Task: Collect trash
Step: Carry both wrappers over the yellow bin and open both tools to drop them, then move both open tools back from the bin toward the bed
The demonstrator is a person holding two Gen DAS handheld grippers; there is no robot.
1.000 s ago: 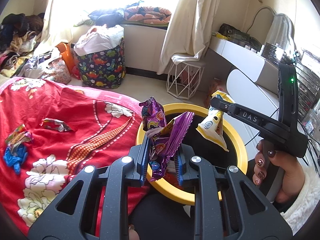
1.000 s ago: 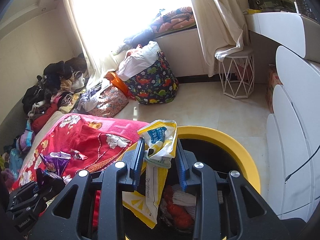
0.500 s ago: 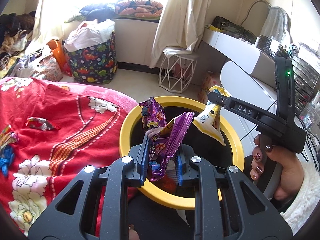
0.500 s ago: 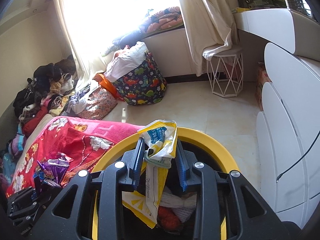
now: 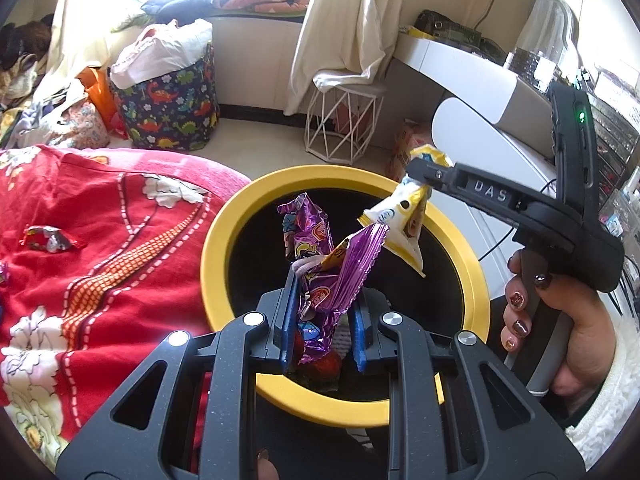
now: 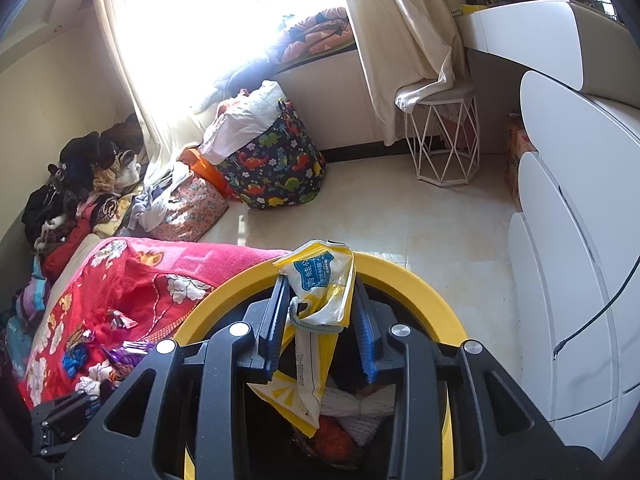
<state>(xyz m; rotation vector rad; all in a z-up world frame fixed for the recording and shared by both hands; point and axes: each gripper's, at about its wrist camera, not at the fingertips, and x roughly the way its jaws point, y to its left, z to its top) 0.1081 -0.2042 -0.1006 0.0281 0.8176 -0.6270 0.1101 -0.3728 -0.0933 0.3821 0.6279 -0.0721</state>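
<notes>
My left gripper (image 5: 322, 324) is shut on a purple snack wrapper (image 5: 328, 268) and holds it over the yellow-rimmed black bin (image 5: 224, 240). My right gripper (image 6: 320, 328) is shut on a yellow and white wrapper (image 6: 320, 300), also above the bin (image 6: 412, 280). In the left wrist view the right gripper (image 5: 418, 174) holds that wrapper (image 5: 400, 220) over the bin's far side. Trash lies inside the bin (image 6: 352, 412). More wrappers lie on the red floral blanket (image 5: 100, 248), one (image 5: 50, 238) to the left.
A dinosaur-print laundry basket (image 6: 276, 160) and a white wire stool (image 6: 444, 144) stand on the floor by the window. White curved drawers (image 6: 568, 280) are on the right. Clothes are piled at the left (image 6: 80, 184).
Both grippers have moved further over the bin with their wrappers. The jaws of both stand slightly wider around the wrappers than before.
</notes>
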